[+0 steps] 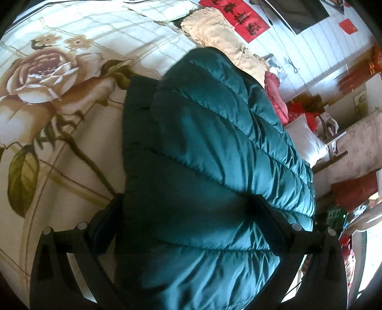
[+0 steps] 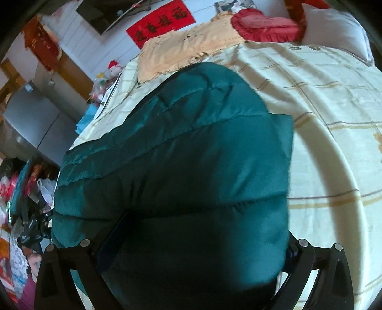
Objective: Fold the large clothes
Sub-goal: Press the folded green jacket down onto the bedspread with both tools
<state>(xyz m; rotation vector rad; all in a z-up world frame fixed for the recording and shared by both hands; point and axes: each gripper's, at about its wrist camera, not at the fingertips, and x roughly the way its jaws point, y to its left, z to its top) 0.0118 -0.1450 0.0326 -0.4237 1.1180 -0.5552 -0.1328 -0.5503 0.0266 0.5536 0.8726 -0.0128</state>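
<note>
A teal quilted puffer jacket (image 1: 214, 133) lies folded in a thick bundle on a bed sheet (image 1: 47, 107) printed with a large rose. My left gripper (image 1: 188, 214) straddles the near end of the jacket, its jaws spread wide; one black finger (image 1: 107, 214) sits at the jacket's left edge, the other rests against its right side. In the right wrist view the same jacket (image 2: 179, 143) fills the gap of my right gripper (image 2: 200, 238), whose jaws also stand wide apart around the padded fabric on the checked sheet (image 2: 322, 119). Neither pair of pads visibly squeezes the fabric.
At the head of the bed lie a beige cloth (image 2: 181, 47), a red frilled cushion (image 2: 262, 23) and a white pillow (image 2: 334, 26). A grey cabinet (image 2: 31, 119) and cluttered bags stand past the bed's left edge. Red banners hang on the wall (image 1: 238, 16).
</note>
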